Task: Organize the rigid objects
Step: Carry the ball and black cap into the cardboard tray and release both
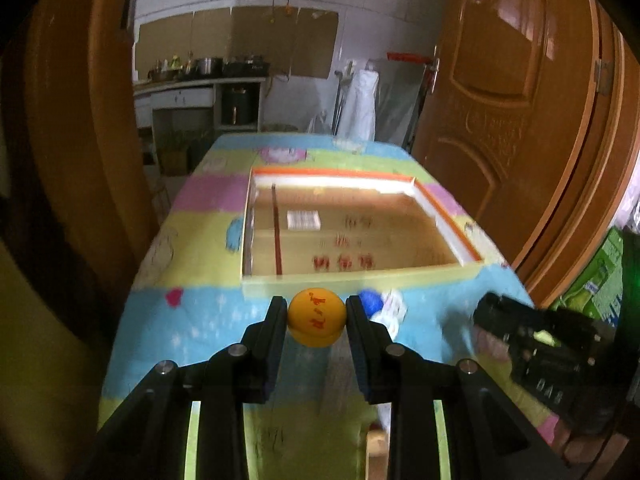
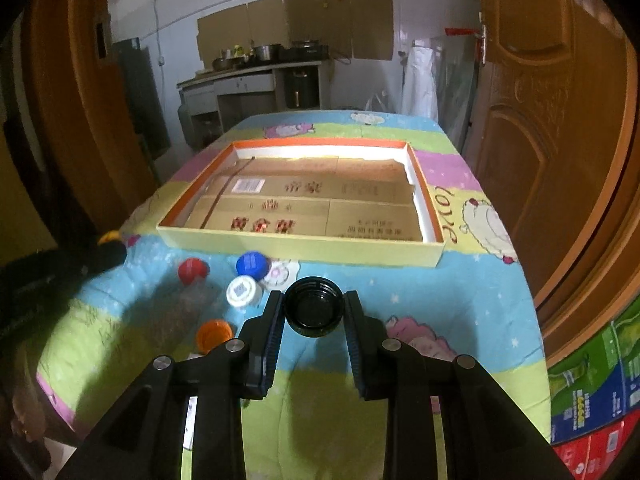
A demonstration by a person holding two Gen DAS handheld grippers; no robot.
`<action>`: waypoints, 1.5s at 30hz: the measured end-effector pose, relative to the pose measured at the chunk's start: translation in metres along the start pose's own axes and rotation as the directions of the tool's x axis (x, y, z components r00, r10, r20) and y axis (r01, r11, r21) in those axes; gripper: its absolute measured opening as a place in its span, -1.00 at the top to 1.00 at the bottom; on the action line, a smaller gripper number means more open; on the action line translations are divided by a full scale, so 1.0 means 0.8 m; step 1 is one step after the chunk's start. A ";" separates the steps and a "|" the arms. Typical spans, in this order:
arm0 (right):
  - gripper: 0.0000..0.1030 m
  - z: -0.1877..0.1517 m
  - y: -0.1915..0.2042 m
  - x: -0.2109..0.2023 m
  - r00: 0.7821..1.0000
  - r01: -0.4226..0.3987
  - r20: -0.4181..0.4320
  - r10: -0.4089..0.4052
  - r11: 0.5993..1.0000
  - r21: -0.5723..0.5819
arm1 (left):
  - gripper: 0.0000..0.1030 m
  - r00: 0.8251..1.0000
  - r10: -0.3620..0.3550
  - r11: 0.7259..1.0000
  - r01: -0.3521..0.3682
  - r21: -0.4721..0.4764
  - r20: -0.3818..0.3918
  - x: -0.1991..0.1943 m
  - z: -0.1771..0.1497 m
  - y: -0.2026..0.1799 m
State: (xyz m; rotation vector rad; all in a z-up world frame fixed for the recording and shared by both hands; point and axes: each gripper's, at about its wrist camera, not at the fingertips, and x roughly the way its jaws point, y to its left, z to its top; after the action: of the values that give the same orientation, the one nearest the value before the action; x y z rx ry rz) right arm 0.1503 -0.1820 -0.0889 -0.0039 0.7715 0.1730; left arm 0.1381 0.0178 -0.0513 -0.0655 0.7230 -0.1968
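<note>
Left wrist view first: the left gripper [image 1: 317,322] is pinching an orange ping-pong ball [image 1: 317,317] with red print on it, both pads pressed against its sides, held up off the striped cartoon tablecloth [image 1: 192,320]. Everything here is easiest to place against the shallow cardboard-lined box [image 1: 360,276] sitting open in the middle of the table. The ball hangs just in front of the box's near wall, around its middle. A blue cap [image 1: 370,302] peeks out right behind the gripper's right finger, also on the near side of the box, with something white next to it that's too blurry to name. Off toward the box's near right corner you can see the other gripper's black body, pretty smeared.

Right wrist view: the right gripper [image 2: 314,308] is clamped on a black bottle cap [image 2: 314,306], open side facing the camera, pads tight on its ribbed rim. It sits in front of the box's near wall too, lifted clear of the cloth. Loose on the cloth, all on the near side of the box toward its left corner: a red cap [image 2: 192,270], the blue one, a white cap [image 2: 243,291] close beside the blue, and an orange cap [image 2: 214,334] farthest from the box. The box holds nothing but its cardboard liner with red lettering.
</note>
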 end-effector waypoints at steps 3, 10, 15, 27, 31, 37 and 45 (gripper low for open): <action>0.41 0.013 -0.003 -0.001 1.000 -0.006 0.011 0.005 1.000 0.003 | 0.40 1.000 -0.008 1.000 0.008 -0.003 0.009 0.006 0.022 -0.005; 0.41 0.057 -0.009 0.006 0.999 -0.014 0.048 0.015 1.000 -0.005 | 0.40 1.000 -0.010 1.000 0.010 -0.020 0.006 0.041 0.069 -0.003; 0.41 0.090 -0.014 0.030 0.998 -0.008 0.060 0.010 1.000 -0.022 | 0.40 1.000 0.009 1.000 -0.009 -0.026 -0.005 0.075 0.093 0.000; 0.41 0.138 -0.023 0.116 0.999 -0.034 -0.007 0.034 0.999 -0.041 | 0.40 0.996 0.049 0.999 -0.049 0.001 -0.072 0.162 0.125 0.006; 0.41 0.145 -0.025 0.146 0.999 -0.038 -0.038 0.036 0.999 -0.039 | 0.40 0.993 0.056 0.998 -0.055 0.018 -0.102 0.191 0.127 0.007; 0.41 0.151 -0.033 0.189 0.995 -0.034 -0.091 0.030 0.999 -0.037 | 0.40 0.985 0.064 0.997 -0.058 0.041 -0.160 0.229 0.125 0.005; 0.41 0.147 -0.038 0.217 0.990 -0.023 -0.140 0.018 0.999 -0.034 | 0.40 0.979 0.058 0.998 -0.050 0.046 -0.196 0.251 0.120 0.004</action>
State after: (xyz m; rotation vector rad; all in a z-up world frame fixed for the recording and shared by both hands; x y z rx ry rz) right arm 0.3582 -0.1777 -0.1268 -0.0420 0.9082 0.2079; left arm 0.3497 -0.0207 -0.1103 0.0132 0.9172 -0.1679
